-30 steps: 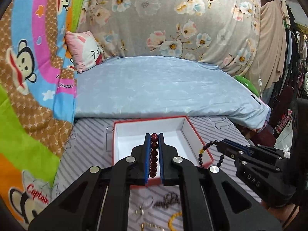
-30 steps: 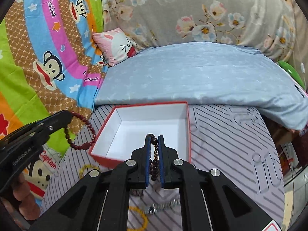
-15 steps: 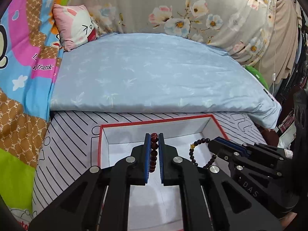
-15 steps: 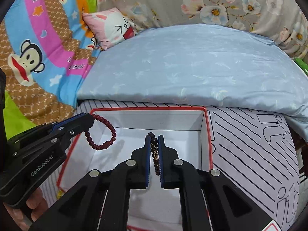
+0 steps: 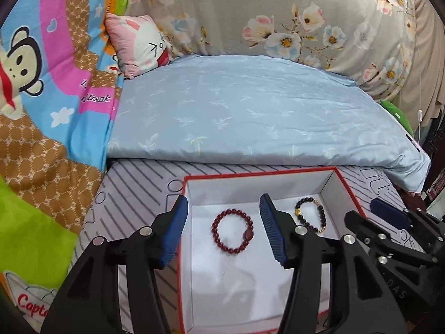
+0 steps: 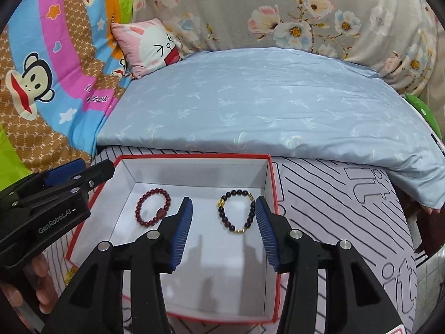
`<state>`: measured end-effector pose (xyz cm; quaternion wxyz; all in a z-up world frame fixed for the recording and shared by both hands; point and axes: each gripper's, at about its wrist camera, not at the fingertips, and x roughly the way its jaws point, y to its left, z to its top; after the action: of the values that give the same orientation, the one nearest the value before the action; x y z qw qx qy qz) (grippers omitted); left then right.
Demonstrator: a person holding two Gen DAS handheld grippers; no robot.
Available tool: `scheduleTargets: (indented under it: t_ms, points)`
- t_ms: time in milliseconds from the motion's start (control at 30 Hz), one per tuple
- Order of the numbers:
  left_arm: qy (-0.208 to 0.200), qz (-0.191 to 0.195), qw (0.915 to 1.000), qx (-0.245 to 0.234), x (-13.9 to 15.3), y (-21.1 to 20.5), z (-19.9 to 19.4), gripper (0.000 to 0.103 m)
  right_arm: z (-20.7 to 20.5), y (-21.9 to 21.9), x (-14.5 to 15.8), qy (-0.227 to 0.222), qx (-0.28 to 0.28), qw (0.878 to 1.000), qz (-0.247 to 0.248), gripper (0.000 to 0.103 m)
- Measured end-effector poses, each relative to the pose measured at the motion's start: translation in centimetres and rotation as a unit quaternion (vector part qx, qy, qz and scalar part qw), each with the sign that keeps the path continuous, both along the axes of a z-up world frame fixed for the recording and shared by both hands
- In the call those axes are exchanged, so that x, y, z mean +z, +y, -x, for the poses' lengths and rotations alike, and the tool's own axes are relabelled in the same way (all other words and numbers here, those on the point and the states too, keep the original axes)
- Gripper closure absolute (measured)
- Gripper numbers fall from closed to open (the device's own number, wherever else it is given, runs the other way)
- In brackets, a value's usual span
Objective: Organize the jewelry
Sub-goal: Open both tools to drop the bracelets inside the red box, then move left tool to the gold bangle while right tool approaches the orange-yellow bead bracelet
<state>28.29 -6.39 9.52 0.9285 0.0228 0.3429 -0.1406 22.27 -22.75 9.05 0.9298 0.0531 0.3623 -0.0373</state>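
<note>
Underneath, striped mat (image 6: 347,222); beyond, blue pillow (image 6: 264,105).

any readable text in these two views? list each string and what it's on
"GenRobot.AI": side of the black left gripper, right wrist view.
"DAS": black right gripper body, left wrist view; small and faint.
"frank": pink band of the colourful monkey-print blanket; letters before it are folded away.
"Capt": same blanket, lower left corner, cut off by the gripper.
"it": large outline letters on the grey striped mat.

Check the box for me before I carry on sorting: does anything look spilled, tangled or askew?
Nothing stands out. The red bracelet and the dark bracelet lie flat, apart and untangled inside the box.
</note>
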Motion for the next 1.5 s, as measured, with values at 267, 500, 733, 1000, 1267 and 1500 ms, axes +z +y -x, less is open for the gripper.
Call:
scheduleTargets:
  t_ms: [267,500,733,1000,1267,1500]
  points:
    - [-0.009,-0.027,0.9994,0.018,0.6,0.8,5.4,0.050,5.9,1.3,0.9,-0.014,-0.006,1.000,0.008,0.049]
    - [-0.009,-0.030,0.9993,0.021,1.0,1.6,9.6,0.050,10.8,2.4,1.1,-0.018,-0.007,1.000,0.006,0.049]
    - [0.002,-0.019,0.9993,0.033,0.4,4.6,14.7,0.045,16.3,2.9,-0.1,-0.009,-0.011,1.000,0.003,0.048]
    - [0.028,-0.034,0.9980,0.045,-2.6,7.5,20.5,0.045,21.5,3.7,-3.4,0.021,-0.019,1.000,0.001,0.048]
    - [0.047,-0.033,0.9975,0.040,-5.8,8.8,25.6,0.017,25.1,3.9,-6.0,0.047,-0.027,0.998,-0.023,0.048]
    - [0.058,-0.063,0.9952,0.046,-8.6,9.1,27.2,0.016,26.5,4.3,-7.1,0.057,-0.029,0.997,-0.031,0.048]
